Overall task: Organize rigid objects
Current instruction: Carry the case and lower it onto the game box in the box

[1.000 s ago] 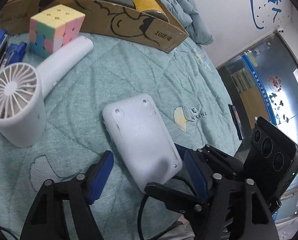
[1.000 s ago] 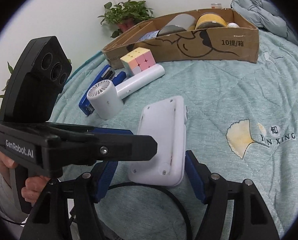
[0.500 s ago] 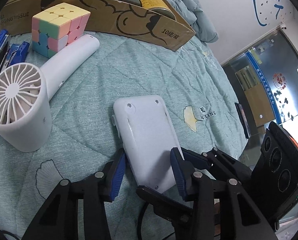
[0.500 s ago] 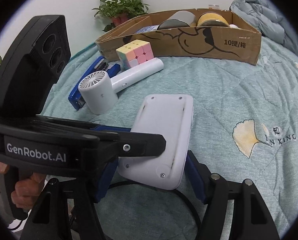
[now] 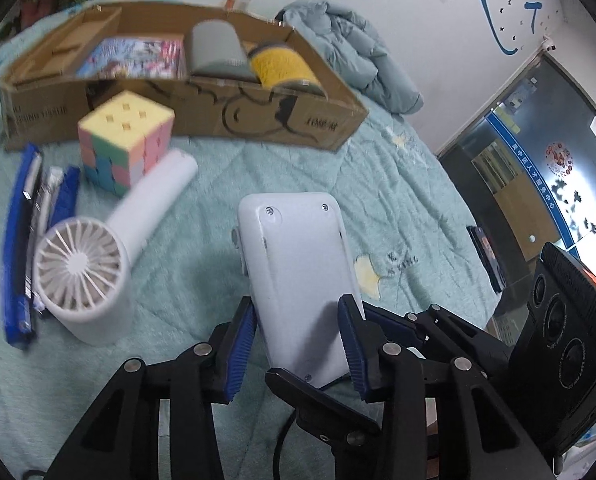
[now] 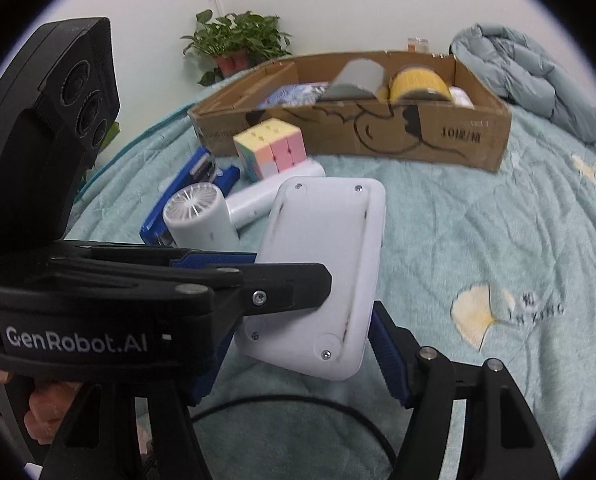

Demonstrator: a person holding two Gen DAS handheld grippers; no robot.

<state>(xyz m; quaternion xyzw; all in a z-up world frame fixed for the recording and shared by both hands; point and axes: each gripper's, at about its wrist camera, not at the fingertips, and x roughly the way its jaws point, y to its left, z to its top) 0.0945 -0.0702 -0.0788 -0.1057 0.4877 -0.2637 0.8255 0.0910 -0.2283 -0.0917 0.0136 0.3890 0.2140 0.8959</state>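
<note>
Cardboard box [image 5: 321, 120], long and low, sits across the top of both views on a pale green quilted bed [image 5: 397, 200]. Inside it already lie a colourful booklet [image 5: 134, 56], a grey cylinder [image 5: 216, 50] and a yellow spool [image 5: 284, 66], so part of the sorting looks done.

Left outside, at the left of the left wrist view, are a pastel puzzle cube [image 5: 124, 144], a white handheld fan [image 5: 98, 268] and a blue stapler [image 5: 22, 240], none of them touched.

At centre, a white flat plastic case [image 5: 301, 276] with screws at its corners is tilted up off the quilt. The left gripper [image 5: 298, 344] has its blue jaws closing on the case's two long edges, near its lower end, and appears to carry it. The right gripper [image 6: 298, 356] sits just below the same case in the right wrist view; its jaws stand apart, either side of the lower end, and whether they press on it cannot be told.

Judging from this, the case is next for the box, with three items to follow.
</note>
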